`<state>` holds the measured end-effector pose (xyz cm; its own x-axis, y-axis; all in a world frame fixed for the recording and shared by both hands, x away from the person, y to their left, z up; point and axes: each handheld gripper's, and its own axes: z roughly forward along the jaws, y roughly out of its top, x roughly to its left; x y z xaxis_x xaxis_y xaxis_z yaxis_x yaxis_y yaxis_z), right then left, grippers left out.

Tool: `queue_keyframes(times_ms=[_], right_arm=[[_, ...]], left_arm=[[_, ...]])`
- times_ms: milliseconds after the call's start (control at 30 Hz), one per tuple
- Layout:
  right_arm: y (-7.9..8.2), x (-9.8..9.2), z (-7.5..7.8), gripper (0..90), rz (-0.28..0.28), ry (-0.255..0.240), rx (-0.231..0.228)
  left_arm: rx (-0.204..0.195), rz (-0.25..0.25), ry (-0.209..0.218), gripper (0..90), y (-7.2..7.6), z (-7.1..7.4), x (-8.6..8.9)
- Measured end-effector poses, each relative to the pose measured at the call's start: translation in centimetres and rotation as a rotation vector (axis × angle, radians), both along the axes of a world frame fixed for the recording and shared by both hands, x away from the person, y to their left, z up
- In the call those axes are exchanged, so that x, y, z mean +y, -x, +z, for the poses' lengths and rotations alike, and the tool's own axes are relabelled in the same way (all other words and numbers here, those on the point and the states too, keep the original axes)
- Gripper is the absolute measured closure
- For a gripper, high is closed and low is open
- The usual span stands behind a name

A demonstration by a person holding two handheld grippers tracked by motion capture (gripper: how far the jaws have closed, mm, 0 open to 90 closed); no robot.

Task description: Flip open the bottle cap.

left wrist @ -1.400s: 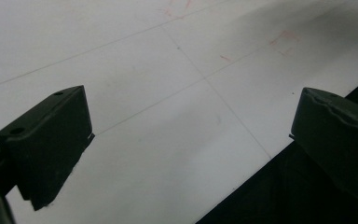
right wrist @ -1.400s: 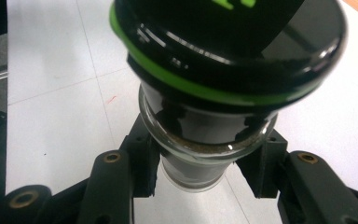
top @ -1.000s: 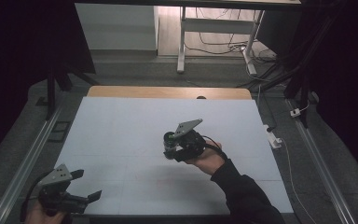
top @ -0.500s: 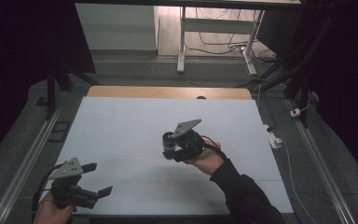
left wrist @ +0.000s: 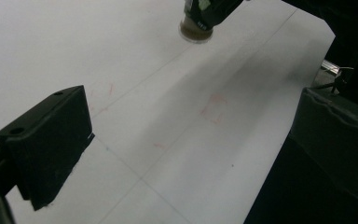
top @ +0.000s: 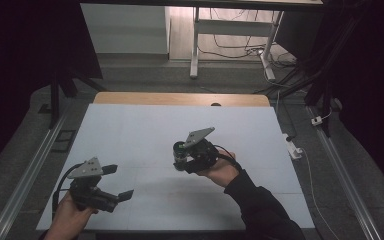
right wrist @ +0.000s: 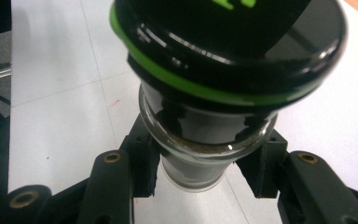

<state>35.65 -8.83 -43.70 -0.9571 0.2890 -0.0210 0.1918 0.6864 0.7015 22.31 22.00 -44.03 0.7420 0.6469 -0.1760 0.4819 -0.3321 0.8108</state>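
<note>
A small glass jar (top: 180,152) with a black cap and a green ring is held over the middle of the white table (top: 130,130). My right gripper (top: 184,156) is shut on it. In the right gripper view both pads press on the jar's (right wrist: 223,70) glass neck, inside the right gripper (right wrist: 205,165). My left gripper (top: 119,182) hovers near the table's front left, open, with nothing between its fingers. The left gripper view has the left gripper (left wrist: 191,140) wide apart over bare table, and the jar (left wrist: 196,21) at the top, brown matter showing in its glass end.
A wooden strip (top: 180,98) runs along the table's far edge. A white power strip (top: 293,146) lies off the right side. Metal rails (top: 25,175) flank the table. Faint red marks (left wrist: 214,105) show on the table surface.
My left gripper has moved right and away from the front edge, rising a little. The right gripper and its jar have stayed where they were.
</note>
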Motion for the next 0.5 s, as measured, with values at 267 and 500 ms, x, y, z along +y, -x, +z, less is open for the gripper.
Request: queue_keyframes(times_ms=[267,500], right_arm=[[0.0,0.1,0.0,53.0,0.005,0.000,-0.004],[0.0,0.0,0.1,53.1,0.002,-0.001,-0.005]], left_arm=[[-0.022,-0.062,-0.017,0.0,-2.0,1.1,-2.4],[-0.028,-0.077,-0.048,0.0,-3.3,1.6,-3.9]])
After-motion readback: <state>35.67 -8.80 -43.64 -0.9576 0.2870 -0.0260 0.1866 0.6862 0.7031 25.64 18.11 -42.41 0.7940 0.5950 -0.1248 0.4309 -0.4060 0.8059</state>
